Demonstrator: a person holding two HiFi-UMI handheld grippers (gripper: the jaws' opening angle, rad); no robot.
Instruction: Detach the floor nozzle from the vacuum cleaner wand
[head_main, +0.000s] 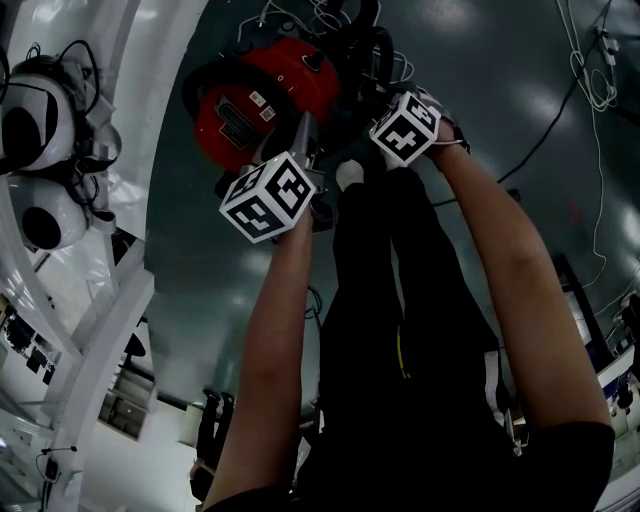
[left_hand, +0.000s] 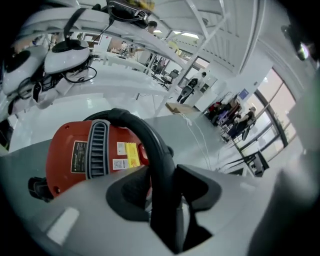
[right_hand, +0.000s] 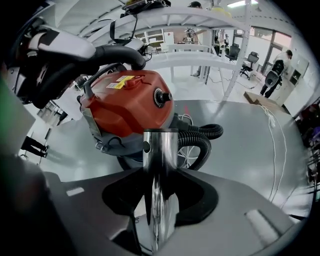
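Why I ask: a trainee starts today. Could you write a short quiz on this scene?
1. True or false: the vacuum cleaner body is blue.
2. What stands between the jaws of the right gripper? A. a cloth B. a shiny metal wand C. a brush
3. Which gripper has the black hose between its jaws?
Key: 1 false, it is red; 2 B; 3 the left gripper.

Glossy red plastic covers the vacuum cleaner (right_hand: 127, 105). Its wand tube (right_hand: 160, 150) gleams in mirror-polished metal. The hose (right_hand: 204, 145) is ribbed black plastic, the curved black pipe (left_hand: 157, 150) smooth with a dull sheen. The grey floor (right_hand: 240, 135) is smooth and faintly reflective.
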